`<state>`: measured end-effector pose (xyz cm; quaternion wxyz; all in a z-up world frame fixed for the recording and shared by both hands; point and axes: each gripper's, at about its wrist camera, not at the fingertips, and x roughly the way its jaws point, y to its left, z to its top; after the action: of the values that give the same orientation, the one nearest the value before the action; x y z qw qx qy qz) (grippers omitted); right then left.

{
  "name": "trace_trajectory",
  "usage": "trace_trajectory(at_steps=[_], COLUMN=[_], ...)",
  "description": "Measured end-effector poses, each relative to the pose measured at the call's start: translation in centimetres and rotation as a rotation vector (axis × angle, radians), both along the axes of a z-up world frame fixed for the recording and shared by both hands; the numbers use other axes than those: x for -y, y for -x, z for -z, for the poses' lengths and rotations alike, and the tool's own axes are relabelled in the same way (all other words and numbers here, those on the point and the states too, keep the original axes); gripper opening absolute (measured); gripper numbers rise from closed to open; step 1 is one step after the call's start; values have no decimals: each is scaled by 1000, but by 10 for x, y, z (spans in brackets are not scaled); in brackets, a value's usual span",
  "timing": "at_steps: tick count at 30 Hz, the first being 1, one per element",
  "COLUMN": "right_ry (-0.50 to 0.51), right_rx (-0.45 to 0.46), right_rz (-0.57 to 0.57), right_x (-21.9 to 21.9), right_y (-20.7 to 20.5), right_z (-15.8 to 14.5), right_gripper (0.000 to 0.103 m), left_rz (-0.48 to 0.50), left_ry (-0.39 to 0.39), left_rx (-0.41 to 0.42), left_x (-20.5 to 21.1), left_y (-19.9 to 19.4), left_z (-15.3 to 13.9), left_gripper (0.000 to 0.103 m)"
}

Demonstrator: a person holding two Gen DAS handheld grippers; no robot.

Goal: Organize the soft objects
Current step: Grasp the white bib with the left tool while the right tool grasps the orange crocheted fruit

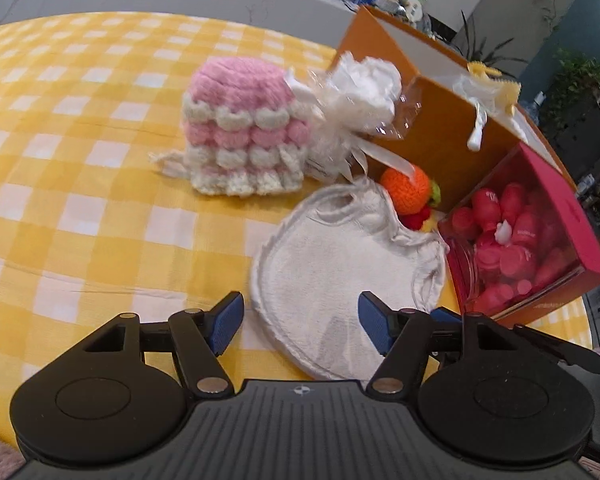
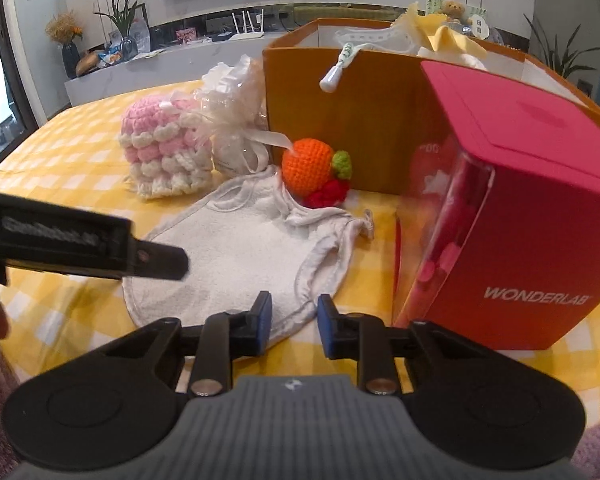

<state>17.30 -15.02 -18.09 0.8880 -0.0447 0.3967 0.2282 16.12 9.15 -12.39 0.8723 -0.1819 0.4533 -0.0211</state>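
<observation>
A white terry bib (image 1: 340, 264) (image 2: 236, 256) lies flat on the yellow checked tablecloth. My left gripper (image 1: 300, 322) is open, its jaws straddling the bib's near edge. My right gripper (image 2: 293, 318) is open with a narrower gap, empty, just above the bib's near right edge. A pink and white crochet hat (image 1: 242, 128) (image 2: 166, 152) stands behind the bib. An orange crochet fruit toy (image 1: 410, 190) (image 2: 312, 170) lies at the foot of the orange bag (image 1: 452, 152) (image 2: 364, 120). A white plush in clear wrap (image 1: 356, 104) (image 2: 232, 120) leans beside the hat.
A red Wonderlab box (image 1: 540, 240) (image 2: 516, 216) with red bottles stands right of the bib, in front of the orange bag. The bag holds white and yellow cloth items (image 2: 440, 36). The left gripper's body (image 2: 72, 240) crosses the right wrist view at left.
</observation>
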Motion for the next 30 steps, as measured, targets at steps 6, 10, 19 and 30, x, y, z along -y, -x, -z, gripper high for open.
trace_trajectory(at_steps=[6,10,19,30], right_ry=[-41,-48,-81,64], right_rx=[-17,-13,-22,166], right_rz=[-5,-47,-71,-131], right_x=[4,0,3,-17], right_y=[-1,4,6,22], right_z=[2,2,0,-20], right_gripper=[22,22,22,22], left_rz=[81,114,54,15], left_ry=[52,135,61,-133], left_rx=[24,30,17,101], left_x=[7,10,12,-1], left_y=[0,-3,-5,25], left_z=[2,5,5,-32], left_gripper=[72,61,5,5])
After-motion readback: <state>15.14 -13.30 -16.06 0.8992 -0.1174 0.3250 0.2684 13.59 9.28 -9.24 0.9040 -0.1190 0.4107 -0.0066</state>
